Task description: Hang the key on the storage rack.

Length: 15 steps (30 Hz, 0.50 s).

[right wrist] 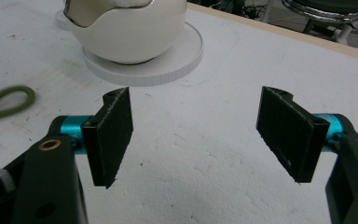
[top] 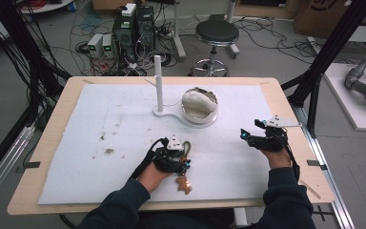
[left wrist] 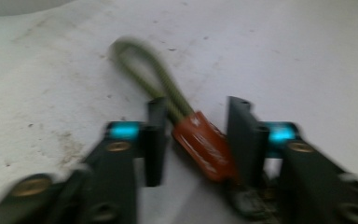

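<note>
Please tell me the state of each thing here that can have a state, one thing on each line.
Left claw: partly closed around the keychain, not clearly pressing it.
Right claw: open, nothing between its jaws.
Keychain: lying flat on the white mat, green loop stretched away from the claw.
Egg-shaped cup: upright on its round base, top open.
White post: standing upright.

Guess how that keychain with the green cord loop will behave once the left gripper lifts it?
Probably floppy: the green cord loop lies in a soft curve on the white mat, so it should sag. The orange tag between the left gripper jaws looks smooth and sits at an angle, so it may slip or twist. The brown charm will likely dangle and swing.
</note>
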### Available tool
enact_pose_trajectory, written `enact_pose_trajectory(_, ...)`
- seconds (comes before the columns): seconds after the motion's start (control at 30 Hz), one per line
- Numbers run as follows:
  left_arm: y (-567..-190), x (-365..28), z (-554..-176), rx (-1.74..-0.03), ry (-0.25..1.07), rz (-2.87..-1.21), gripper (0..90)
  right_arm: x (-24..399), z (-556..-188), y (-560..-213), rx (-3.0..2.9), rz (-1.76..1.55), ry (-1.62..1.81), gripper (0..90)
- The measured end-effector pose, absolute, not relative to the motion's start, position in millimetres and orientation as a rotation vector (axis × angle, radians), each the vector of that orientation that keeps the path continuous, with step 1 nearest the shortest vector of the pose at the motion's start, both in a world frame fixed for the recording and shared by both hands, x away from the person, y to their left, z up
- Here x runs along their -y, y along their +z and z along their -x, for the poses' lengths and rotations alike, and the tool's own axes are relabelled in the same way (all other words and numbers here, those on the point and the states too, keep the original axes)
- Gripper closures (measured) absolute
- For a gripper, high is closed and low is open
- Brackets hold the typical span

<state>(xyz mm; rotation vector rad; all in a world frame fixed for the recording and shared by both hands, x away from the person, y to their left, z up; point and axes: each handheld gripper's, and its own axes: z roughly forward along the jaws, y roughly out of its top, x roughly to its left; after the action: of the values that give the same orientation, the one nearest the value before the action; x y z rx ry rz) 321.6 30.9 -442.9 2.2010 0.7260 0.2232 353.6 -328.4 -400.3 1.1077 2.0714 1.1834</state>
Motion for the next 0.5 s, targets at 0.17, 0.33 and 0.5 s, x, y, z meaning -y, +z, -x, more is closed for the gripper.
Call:
enact_pose_trajectory(0.17, -435.5, -53.3, -331.9, -0.685, 0.239, -2.266, 69.9, 328.7, -352.3, -399.6, -2.071, -1.109, 1.189, 27.6)
enact_pose_trajectory(0.33, -431.2, -94.6, -350.2, -0.707, 0.241, -2.273, 73.2, 329.1, -352.6, -400.4, -2.072, -1.11, 1.184, 27.6)
enact_pose_trajectory(0.5, -433.9, -108.6, -355.3, -0.877, 0.304, -2.218, 48.3, 327.0, -353.6, -401.7, -2.081, -1.107, 1.176, 27.6)
